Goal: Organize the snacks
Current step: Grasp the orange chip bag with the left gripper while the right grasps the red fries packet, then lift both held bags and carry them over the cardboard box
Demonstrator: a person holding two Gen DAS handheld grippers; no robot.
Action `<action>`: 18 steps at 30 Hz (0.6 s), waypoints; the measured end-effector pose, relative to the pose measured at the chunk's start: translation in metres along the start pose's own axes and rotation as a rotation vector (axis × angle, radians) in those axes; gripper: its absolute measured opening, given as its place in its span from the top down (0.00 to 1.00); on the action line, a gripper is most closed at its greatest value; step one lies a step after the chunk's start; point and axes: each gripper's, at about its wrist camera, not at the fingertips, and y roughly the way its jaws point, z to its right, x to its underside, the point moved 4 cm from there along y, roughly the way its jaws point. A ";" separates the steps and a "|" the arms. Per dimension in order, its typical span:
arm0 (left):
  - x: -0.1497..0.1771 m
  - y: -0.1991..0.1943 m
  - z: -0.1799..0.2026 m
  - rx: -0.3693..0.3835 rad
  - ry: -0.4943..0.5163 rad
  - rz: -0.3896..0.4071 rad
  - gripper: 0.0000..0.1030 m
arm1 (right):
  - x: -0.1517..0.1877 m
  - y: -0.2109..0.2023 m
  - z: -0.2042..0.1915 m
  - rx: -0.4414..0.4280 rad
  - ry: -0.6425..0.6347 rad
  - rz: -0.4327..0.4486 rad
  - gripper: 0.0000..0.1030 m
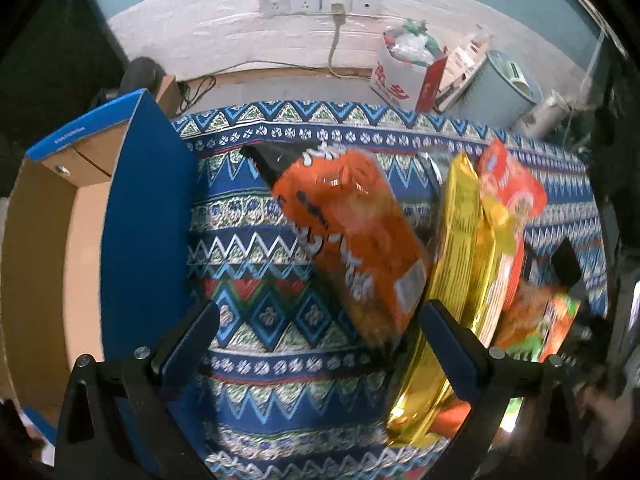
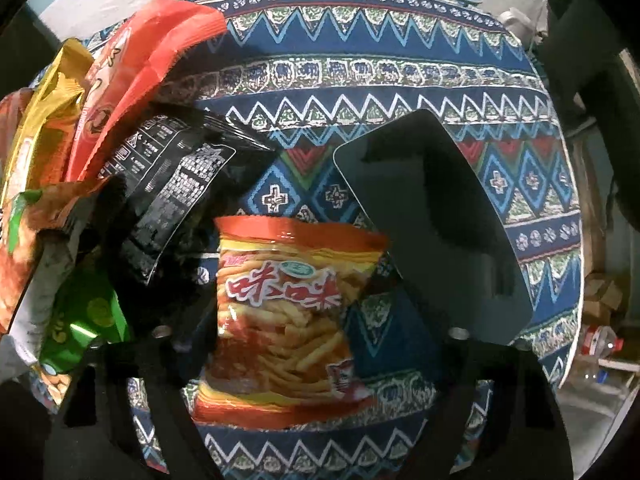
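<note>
While lying flat on the patterned cloth [image 2: 400, 80], the fries bag [image 2: 288, 320] sits between the spread, empty fingers of the right gripper [image 2: 316, 332]; red characters, white-outlined, cross its front. Left gripper [image 1: 320, 320]: open, empty, low over the cloth, orange bag [image 1: 352, 232] ahead, blue box [image 1: 148, 200] left.

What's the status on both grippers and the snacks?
Left hand-held gripper open, empty. Right hand-held gripper around fries packet, grip unclear. Snack pile crowds left.

We see lived-in home room: patterned tablecloth [image 1: 280, 216], whitewashed brick wall with sockets [image 1: 306, 1], cluttered boxes [image 1: 404, 76].
</note>
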 end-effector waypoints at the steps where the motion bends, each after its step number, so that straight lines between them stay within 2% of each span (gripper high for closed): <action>1: -0.004 0.002 0.000 0.007 -0.014 -0.001 0.01 | -0.001 0.001 0.000 -0.015 -0.005 0.000 0.43; 5: -0.021 0.017 0.004 0.013 -0.052 -0.020 0.01 | -0.011 -0.003 0.003 -0.019 -0.030 0.048 0.50; 11: -0.032 0.042 0.012 0.000 -0.074 -0.056 0.01 | -0.036 -0.030 -0.002 -0.014 -0.037 0.162 0.50; 17: -0.035 0.064 0.014 0.011 -0.079 -0.089 0.01 | -0.054 -0.040 -0.007 -0.041 -0.029 0.192 0.50; 18: -0.035 0.066 0.014 0.016 -0.079 -0.091 0.01 | -0.056 -0.051 0.006 -0.046 -0.032 0.194 0.50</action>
